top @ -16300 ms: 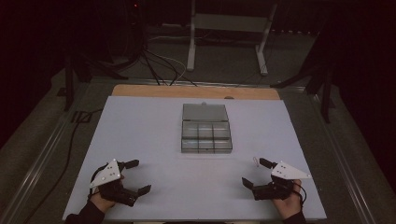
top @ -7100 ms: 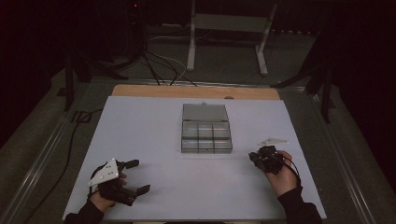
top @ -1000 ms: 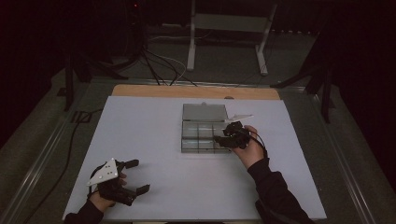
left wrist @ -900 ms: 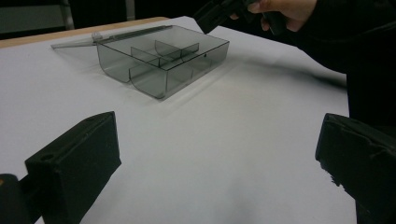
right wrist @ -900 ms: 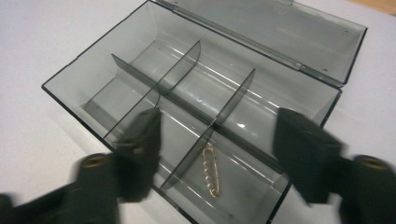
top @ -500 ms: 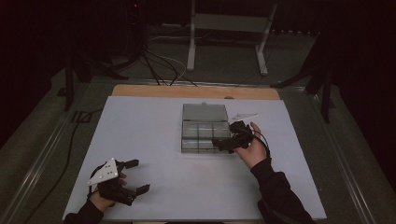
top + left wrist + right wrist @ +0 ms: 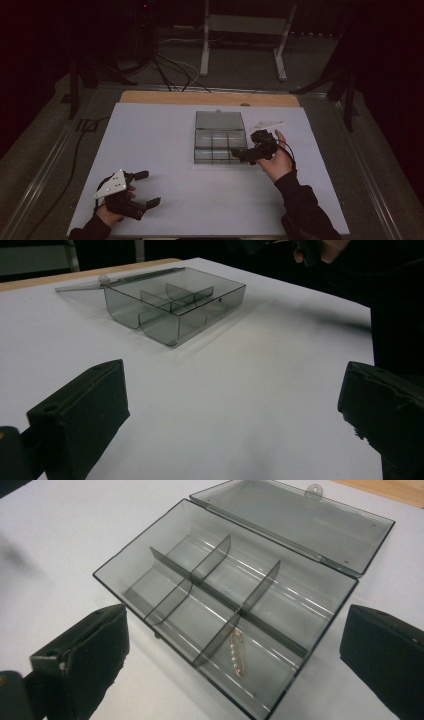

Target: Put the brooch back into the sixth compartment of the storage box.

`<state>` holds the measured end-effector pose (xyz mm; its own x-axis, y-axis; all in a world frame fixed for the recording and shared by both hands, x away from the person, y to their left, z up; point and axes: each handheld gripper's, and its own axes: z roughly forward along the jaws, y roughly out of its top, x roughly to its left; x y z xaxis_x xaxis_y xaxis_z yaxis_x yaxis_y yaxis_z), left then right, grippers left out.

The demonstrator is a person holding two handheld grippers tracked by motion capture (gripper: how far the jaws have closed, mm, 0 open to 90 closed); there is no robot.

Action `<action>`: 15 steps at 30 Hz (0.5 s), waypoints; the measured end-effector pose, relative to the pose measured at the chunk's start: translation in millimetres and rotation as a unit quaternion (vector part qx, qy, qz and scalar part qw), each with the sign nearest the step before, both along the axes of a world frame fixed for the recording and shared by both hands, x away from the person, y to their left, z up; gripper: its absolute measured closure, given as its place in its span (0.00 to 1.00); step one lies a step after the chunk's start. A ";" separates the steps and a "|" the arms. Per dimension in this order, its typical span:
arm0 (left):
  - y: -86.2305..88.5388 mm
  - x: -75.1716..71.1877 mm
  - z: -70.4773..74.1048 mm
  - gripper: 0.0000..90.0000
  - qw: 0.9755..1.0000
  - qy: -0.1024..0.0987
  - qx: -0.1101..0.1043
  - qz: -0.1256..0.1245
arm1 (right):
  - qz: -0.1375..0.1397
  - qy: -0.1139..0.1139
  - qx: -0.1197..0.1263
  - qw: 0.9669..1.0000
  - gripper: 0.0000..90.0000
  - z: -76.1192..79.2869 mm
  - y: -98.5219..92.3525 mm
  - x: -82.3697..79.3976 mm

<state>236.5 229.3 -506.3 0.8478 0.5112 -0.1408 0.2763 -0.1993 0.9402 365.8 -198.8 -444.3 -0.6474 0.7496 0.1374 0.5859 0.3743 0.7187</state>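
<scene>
My white desk sits in a dark room; upper frame shows grey floor, black cables, white stand legs.

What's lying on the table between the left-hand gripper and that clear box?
Nothing: in the left gripper view, only bare white table stretches from the left gripper up to the clear box. The high view shows the same.

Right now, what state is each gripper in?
Left gripper: open, holding nothing, low over the table.
Right gripper: open, holding nothing, at the compartment box.
</scene>
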 end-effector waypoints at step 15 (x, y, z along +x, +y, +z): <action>-0.8 -0.4 0.1 0.02 1.000 -0.001 0.002 0.001 | 0.025 -0.033 0.025 0.999 0.00 8.7 -23.1 -25.3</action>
